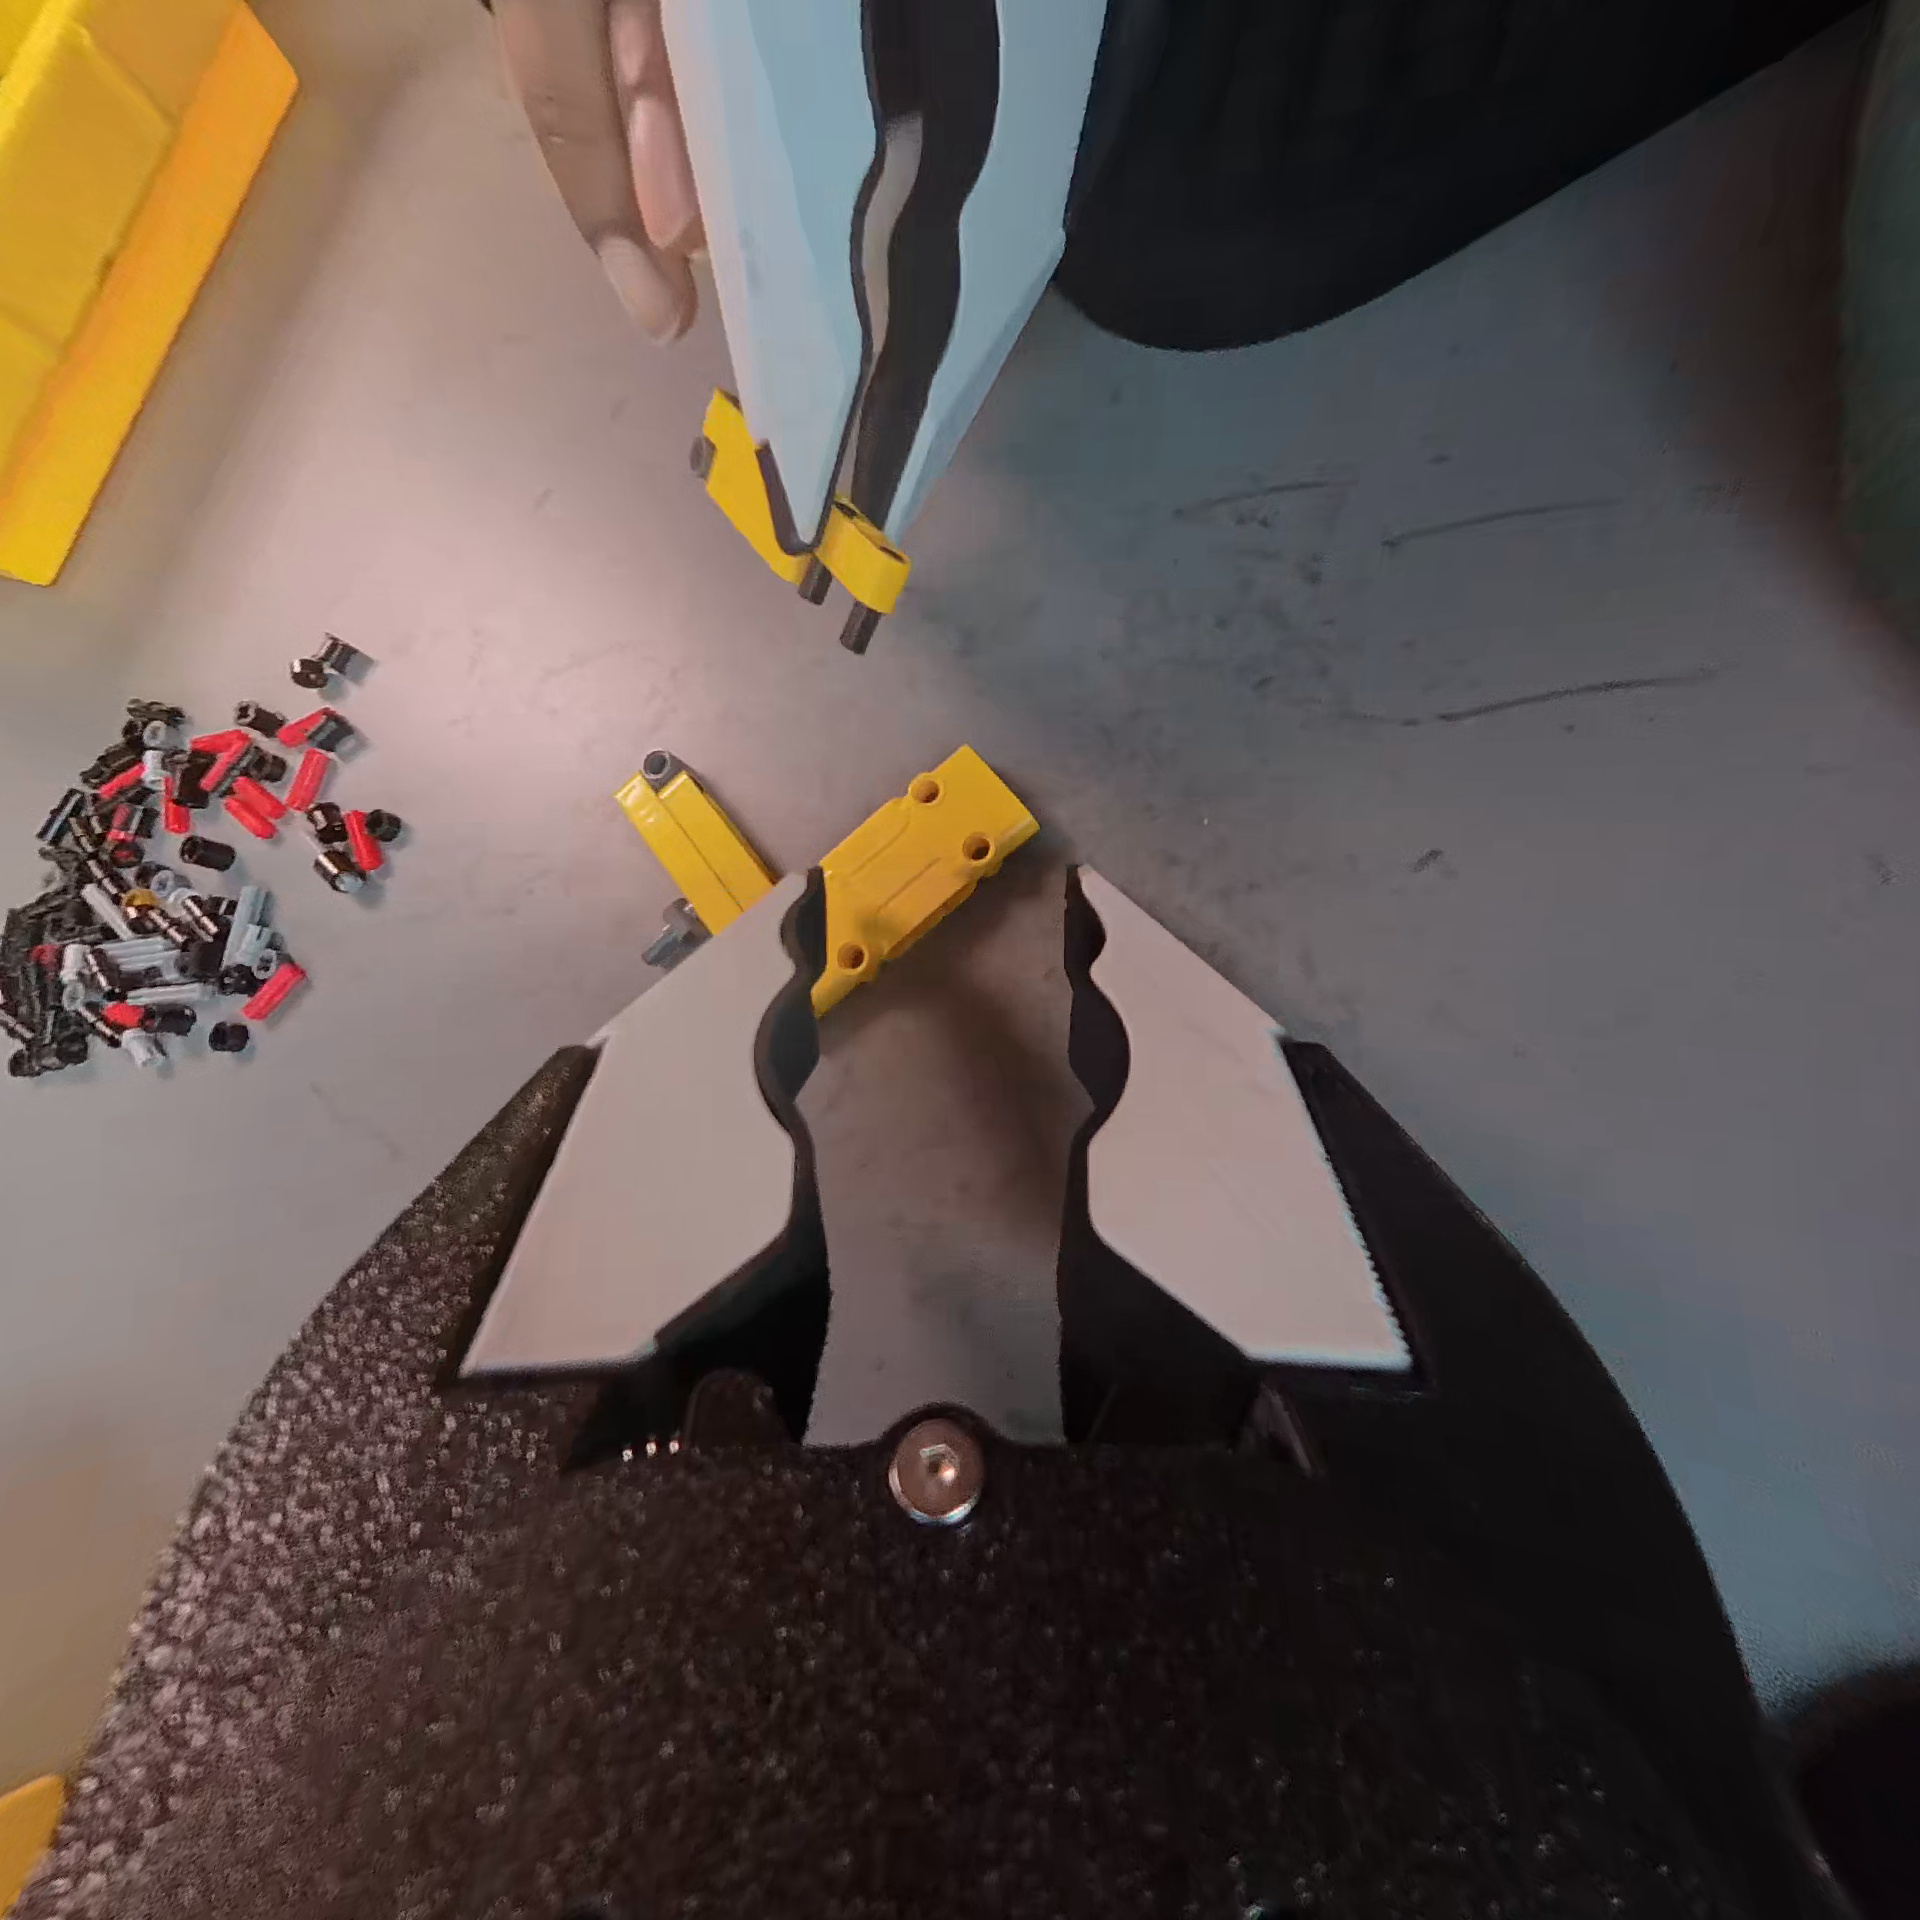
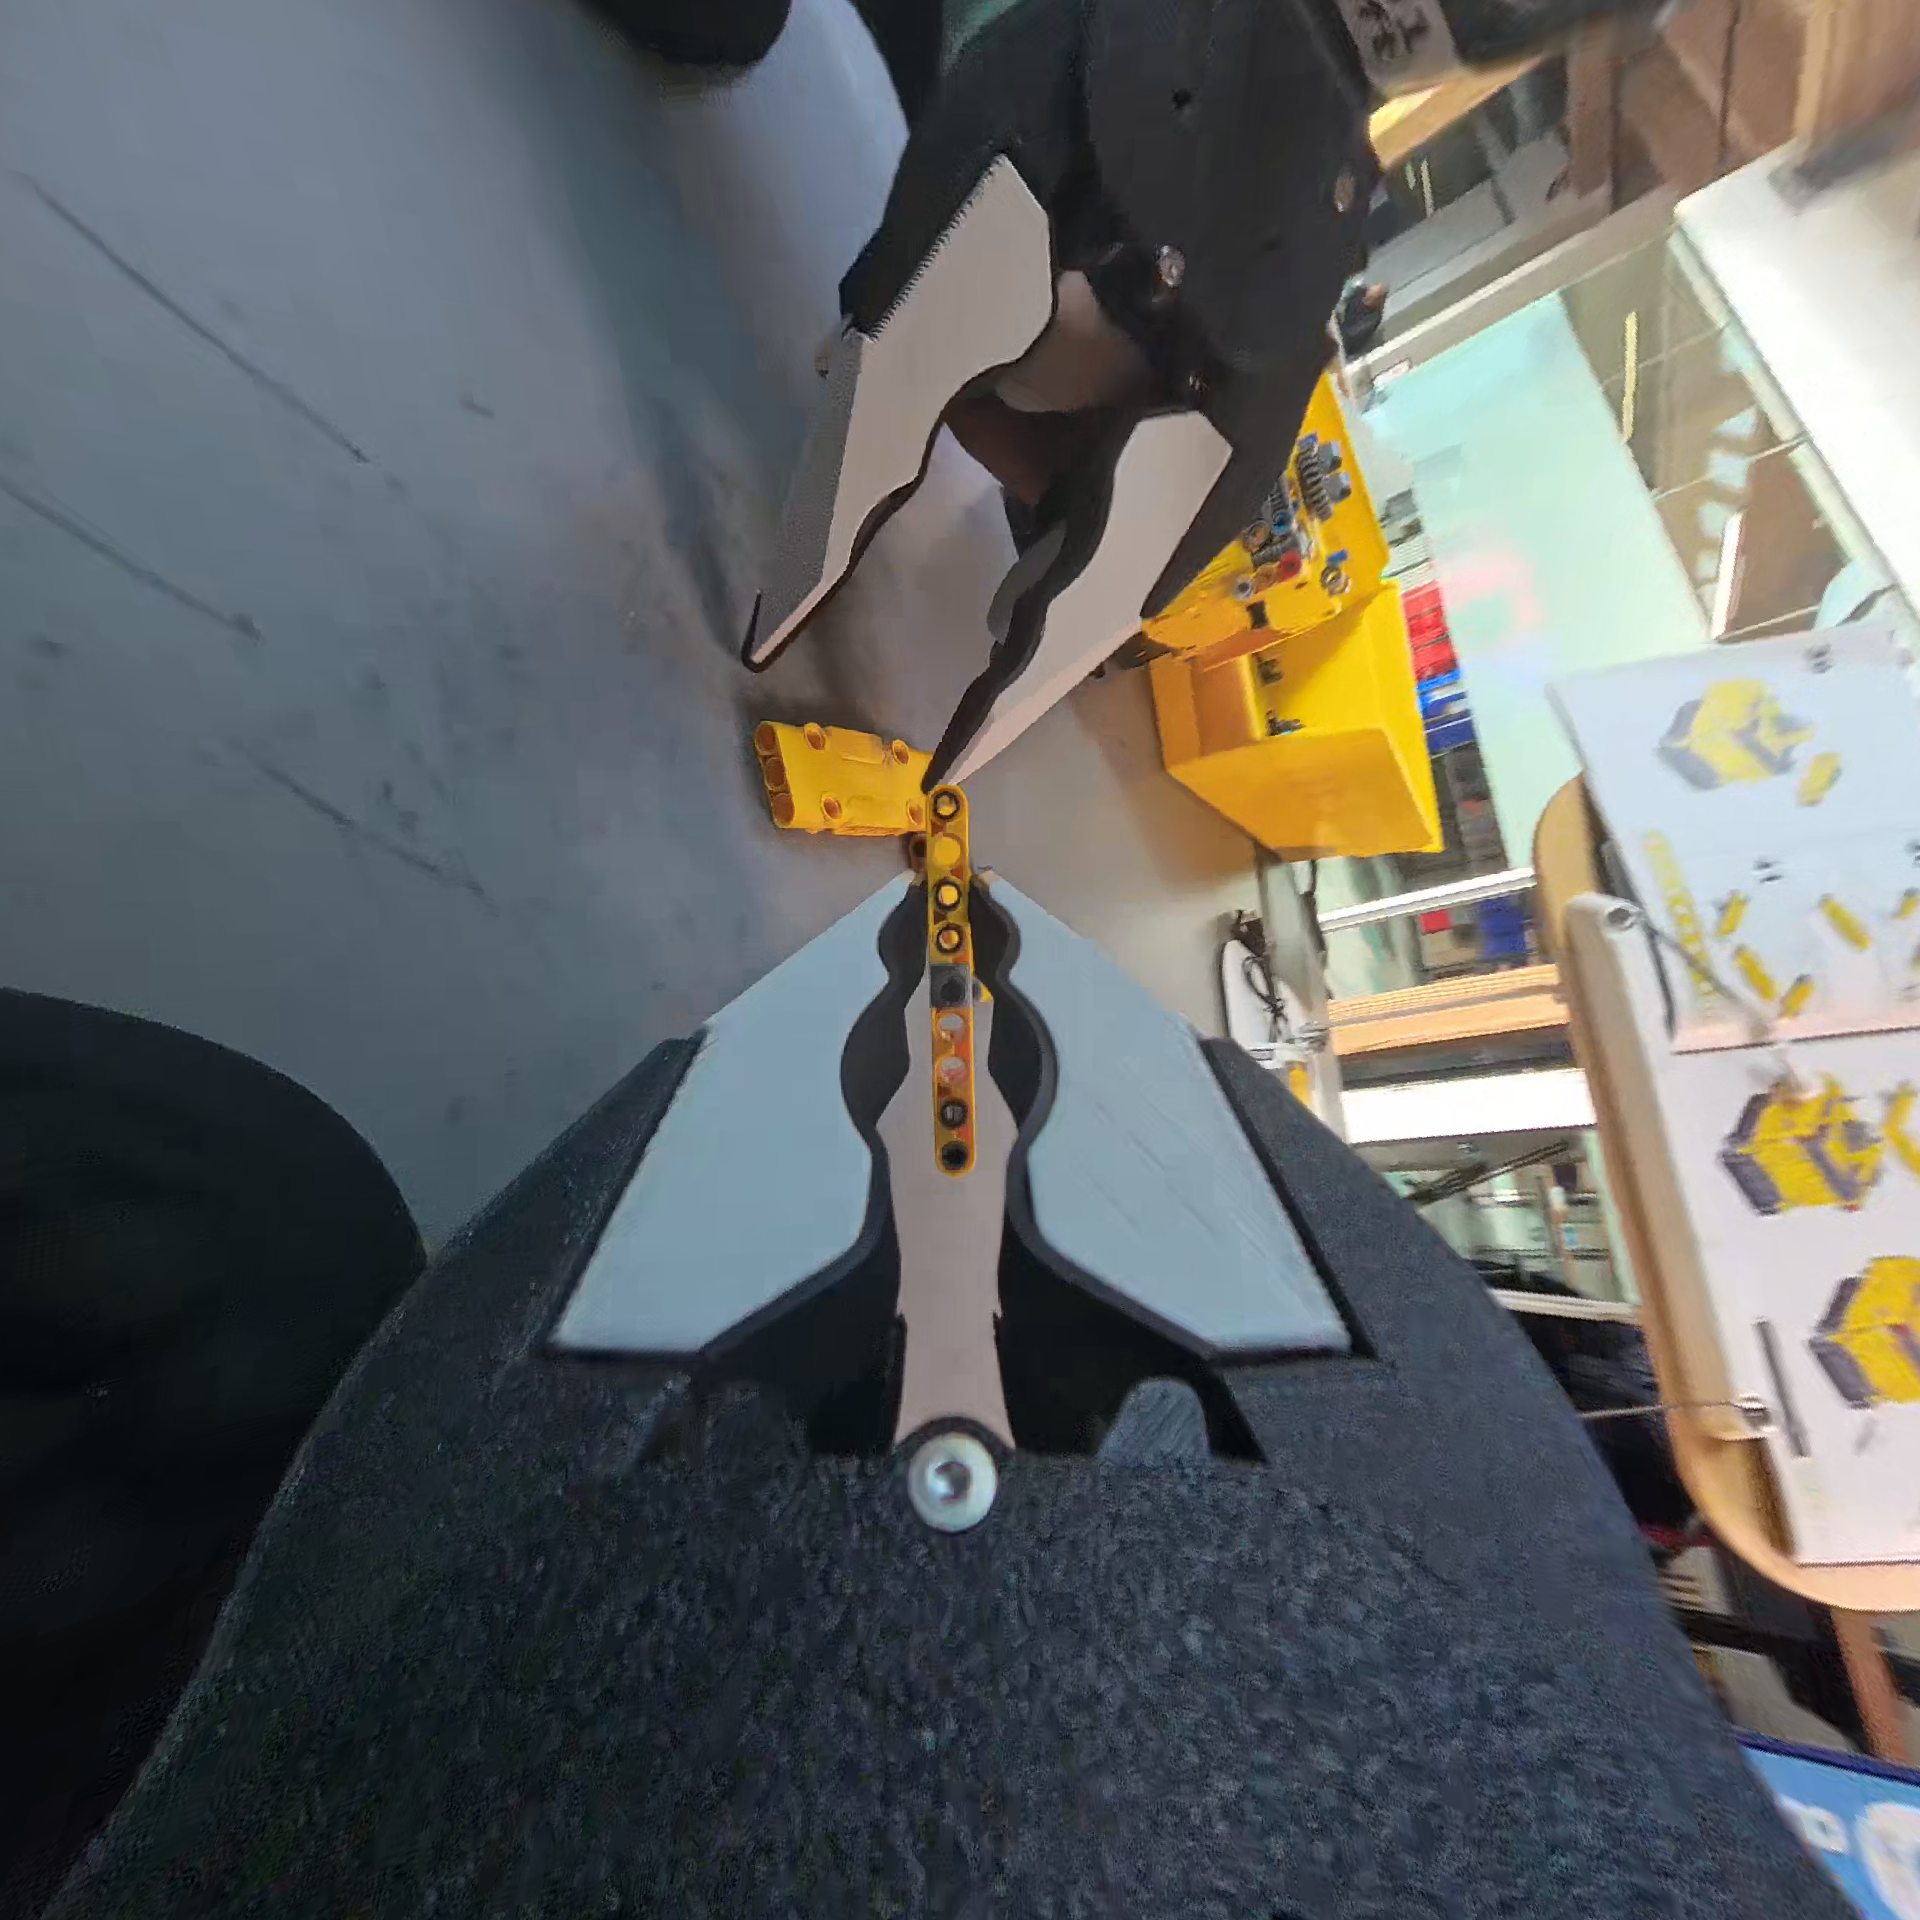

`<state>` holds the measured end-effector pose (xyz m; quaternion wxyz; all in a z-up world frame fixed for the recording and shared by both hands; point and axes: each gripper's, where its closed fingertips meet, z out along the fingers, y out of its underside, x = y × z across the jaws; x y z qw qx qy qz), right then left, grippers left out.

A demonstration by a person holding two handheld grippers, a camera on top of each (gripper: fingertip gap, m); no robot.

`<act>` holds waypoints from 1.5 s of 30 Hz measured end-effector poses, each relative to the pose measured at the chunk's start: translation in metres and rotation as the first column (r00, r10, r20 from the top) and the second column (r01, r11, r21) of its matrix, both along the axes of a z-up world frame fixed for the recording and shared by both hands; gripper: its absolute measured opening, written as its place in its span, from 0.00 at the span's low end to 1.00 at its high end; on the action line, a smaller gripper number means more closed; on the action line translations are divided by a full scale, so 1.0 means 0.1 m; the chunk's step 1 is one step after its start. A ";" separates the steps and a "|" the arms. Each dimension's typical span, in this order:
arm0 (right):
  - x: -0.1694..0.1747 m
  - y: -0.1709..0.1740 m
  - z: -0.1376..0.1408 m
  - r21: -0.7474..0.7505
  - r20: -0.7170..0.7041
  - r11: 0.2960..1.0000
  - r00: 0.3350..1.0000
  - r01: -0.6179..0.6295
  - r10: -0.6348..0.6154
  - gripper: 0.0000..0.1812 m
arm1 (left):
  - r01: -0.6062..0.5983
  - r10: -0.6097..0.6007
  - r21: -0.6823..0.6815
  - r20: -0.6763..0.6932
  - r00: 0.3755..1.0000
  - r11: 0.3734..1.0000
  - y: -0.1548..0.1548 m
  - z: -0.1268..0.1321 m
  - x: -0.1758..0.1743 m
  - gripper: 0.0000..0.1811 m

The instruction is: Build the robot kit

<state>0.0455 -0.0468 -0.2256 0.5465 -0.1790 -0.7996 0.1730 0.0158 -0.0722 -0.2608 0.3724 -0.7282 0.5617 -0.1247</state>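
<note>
Yellow beam: a long thin yellow beam with a row of round holes is pinched between the fingers of the right tool; part of it sticks out past the tips, the rest runs back between the pads, and a dark grey piece sits at mid-length.
Same beam, left wrist view: it shows as a yellow assembly under the right tool's pale tips, with dark pins poking out of its lower end, held clear above the desk.
Left tool: the left tool is spread wide, with nothing between its fingers; its left fingertip reaches the edge of a yellow block lying flat on the desk.
Yellow block: boxy, with round holes on its top face; the right wrist view shows its end holes too, and the left tool poised over it.
Only in left wrist view: a second yellow beam piece with grey pins lying beside the block, a scattered heap of small black, red and grey pins well to the left, and a person's hand by the right tool.
Only in right wrist view: a yellow parts bin holding small pieces, and printed sheets with pictures of yellow models on a stand.
</note>
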 end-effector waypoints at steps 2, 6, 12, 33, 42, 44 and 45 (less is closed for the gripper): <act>0.00 -0.05 0.02 0.071 -0.051 0.997 0.998 -0.020 0.024 0.04 | 0.046 -0.047 -0.038 -0.047 0.998 0.998 -0.01 -0.02 -0.01 0.24; 0.02 -0.10 0.02 0.118 -0.082 0.992 0.996 -0.037 0.047 0.04 | 0.125 -0.139 -0.113 -0.130 0.982 0.986 0.01 -0.04 -0.02 0.23; 0.05 -0.14 0.01 0.143 -0.102 0.988 0.992 -0.060 0.075 0.04 | 0.200 -0.225 -0.172 -0.139 0.965 0.965 0.07 -0.05 0.03 0.21; 0.17 0.07 0.02 -0.218 -0.001 0.975 0.999 -0.031 0.032 0.04 | 0.308 -0.380 -0.329 -0.184 0.906 0.893 0.17 -0.09 0.14 0.16; 0.36 -0.16 0.51 -0.704 -0.003 0.693 0.976 -0.156 0.217 0.04 | 0.372 -0.126 -0.384 0.532 0.837 0.845 -0.19 0.68 0.55 0.14; 0.40 -0.27 0.69 -0.779 -0.032 0.592 0.956 -0.206 0.290 0.04 | 0.411 -0.045 -0.375 0.692 0.721 0.831 -0.27 0.91 0.59 0.14; 0.41 -0.31 0.76 -0.808 -0.039 0.547 0.946 -0.218 0.321 0.04 | 0.434 -0.009 -0.374 0.748 0.664 0.820 -0.31 0.99 0.59 0.14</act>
